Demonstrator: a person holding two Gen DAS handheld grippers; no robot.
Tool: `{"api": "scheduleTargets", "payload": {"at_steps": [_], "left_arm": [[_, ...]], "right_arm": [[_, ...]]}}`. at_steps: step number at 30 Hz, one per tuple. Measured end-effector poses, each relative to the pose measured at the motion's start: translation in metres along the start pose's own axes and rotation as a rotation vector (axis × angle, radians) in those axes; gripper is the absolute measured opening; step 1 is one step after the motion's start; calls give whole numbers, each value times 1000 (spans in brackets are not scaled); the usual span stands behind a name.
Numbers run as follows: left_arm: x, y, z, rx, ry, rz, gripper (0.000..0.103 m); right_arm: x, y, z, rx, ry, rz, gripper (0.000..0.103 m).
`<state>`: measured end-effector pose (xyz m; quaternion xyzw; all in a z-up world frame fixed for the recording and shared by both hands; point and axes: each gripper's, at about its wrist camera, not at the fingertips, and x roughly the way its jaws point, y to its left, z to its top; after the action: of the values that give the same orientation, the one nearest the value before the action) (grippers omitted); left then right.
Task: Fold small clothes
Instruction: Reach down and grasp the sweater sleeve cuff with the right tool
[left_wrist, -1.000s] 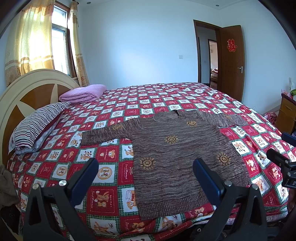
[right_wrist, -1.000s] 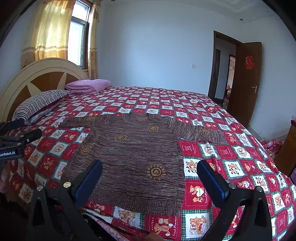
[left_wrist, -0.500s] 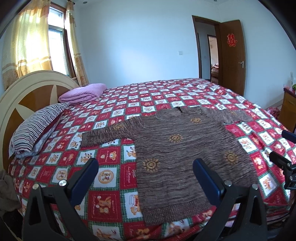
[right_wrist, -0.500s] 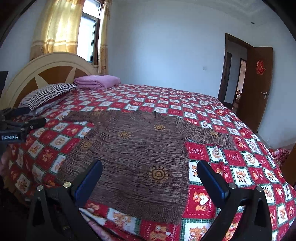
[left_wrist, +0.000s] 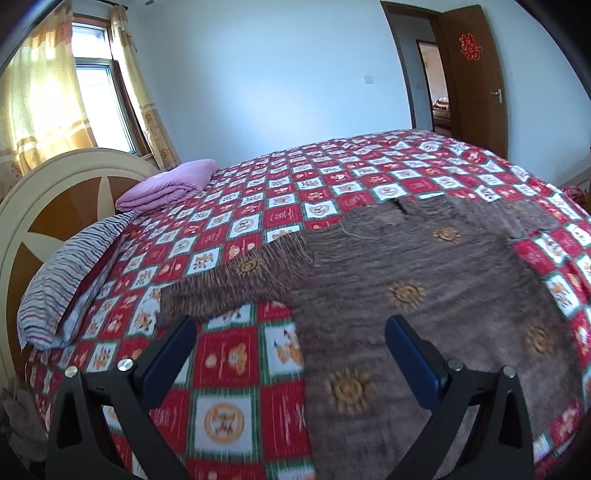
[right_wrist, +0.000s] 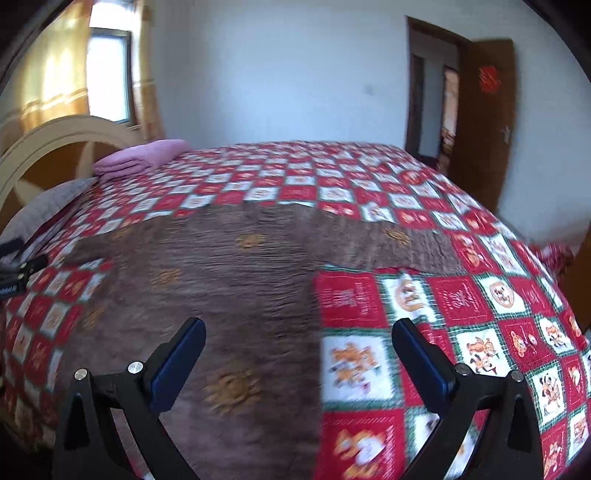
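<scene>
A brown knitted sweater (left_wrist: 413, 295) with orange sun motifs lies flat on the red patchwork quilt (left_wrist: 236, 354), both sleeves spread out. My left gripper (left_wrist: 291, 347) hangs open over the sweater's left side edge, below its left sleeve (left_wrist: 236, 280). In the right wrist view the same sweater (right_wrist: 229, 288) fills the middle. My right gripper (right_wrist: 299, 350) stands open over the sweater's right side edge, below the right sleeve (right_wrist: 391, 243). Nothing sits between either pair of fingers. The left gripper (right_wrist: 18, 269) shows at the far left edge of the right wrist view.
A striped pillow (left_wrist: 70, 269) and a folded pink blanket (left_wrist: 166, 184) lie near the round headboard (left_wrist: 48, 206). A curtained window (left_wrist: 92, 99) is at the left. A brown door (left_wrist: 476, 74) stands open at the right.
Both grippers have moved forward and lower over the bed, so the sweater looks much larger. The right gripper has left the left wrist view. Both jaws stay open.
</scene>
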<state>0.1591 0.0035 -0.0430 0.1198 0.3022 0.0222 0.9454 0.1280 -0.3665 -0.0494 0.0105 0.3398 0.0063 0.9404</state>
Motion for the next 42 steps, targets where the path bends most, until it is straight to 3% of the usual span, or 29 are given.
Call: {"api": "scheduleTargets", "payload": {"at_steps": [9,16,22,29,34,35,38,42], "left_arm": [[81,-18,21,-3,45,37,103],[141,-32,32,1,107,79,103],[180,-32,41,-41,164,103,103],[210,-30,42,-66,210,124,103],[229,-28,38,-82,280,120,103],[232,-28,37,-84,291,118,103],[235,-29,34,-90,305,99,103],[238,-28,33,-104,313,65,103]], "right_arm": [[85,-104,24,205,113,-101,71],[128,-177,37,325,159,-171,65],[160,-214,52,358,180,-211,50],[201,-237,78,344,206,-227,48],[226,-234,79,318,254,-232,44],[227,-232,79,306,251,-236,40],[226,-223,81,266,259,-206,12],[223,-211,91,226,279,-205,7]]}}
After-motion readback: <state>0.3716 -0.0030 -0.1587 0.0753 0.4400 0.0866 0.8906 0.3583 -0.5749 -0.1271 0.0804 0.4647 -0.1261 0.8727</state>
